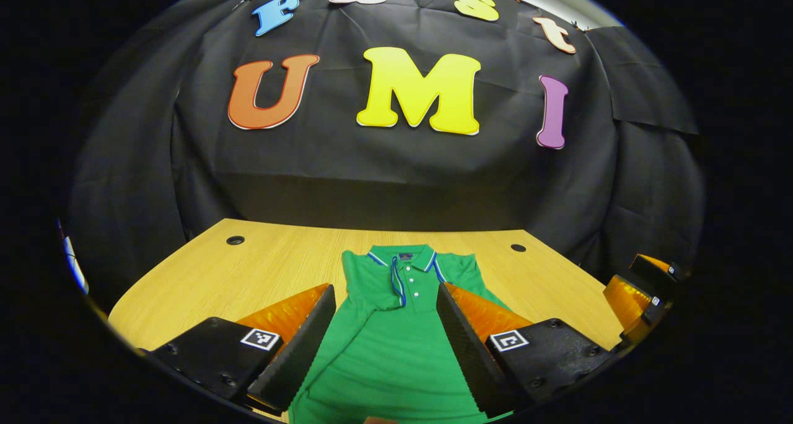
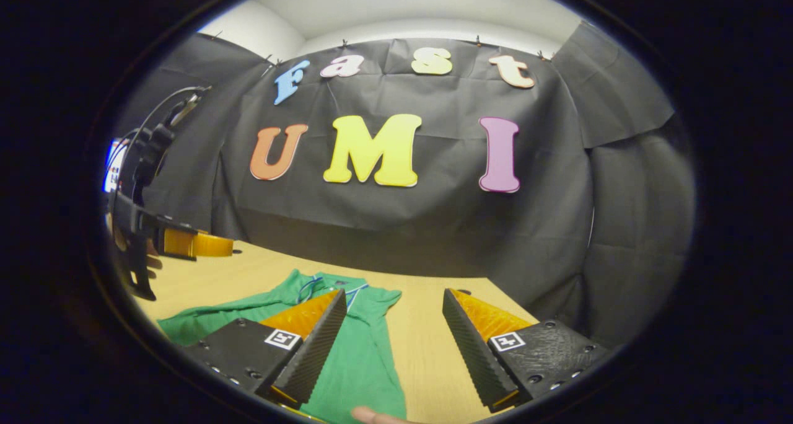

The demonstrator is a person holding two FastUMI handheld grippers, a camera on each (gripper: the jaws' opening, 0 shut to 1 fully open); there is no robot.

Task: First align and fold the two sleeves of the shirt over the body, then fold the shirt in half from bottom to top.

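A green polo shirt (image 1: 396, 349) lies flat on the wooden table (image 1: 272, 263), collar at the far end and buttons up. Its sleeves look folded in over the body, so it appears narrow. My left gripper (image 1: 385, 291) hovers open over the shirt's chest, one finger off each side of the body. In the right gripper view the shirt (image 2: 365, 356) lies to the lower left. My right gripper (image 2: 394, 297) is open there, straddling the shirt's right edge and bare table (image 2: 427, 349). The right gripper (image 1: 644, 294) appears at the table's right edge, the left gripper (image 2: 186, 243) far left.
Two round cable holes (image 1: 235, 240) (image 1: 518, 248) sit near the table's far corners. Black cloth walls close the table in behind and at both sides. A person's fingertip (image 2: 372, 415) pokes in at the bottom. A lit screen (image 2: 111, 163) glows at far left.
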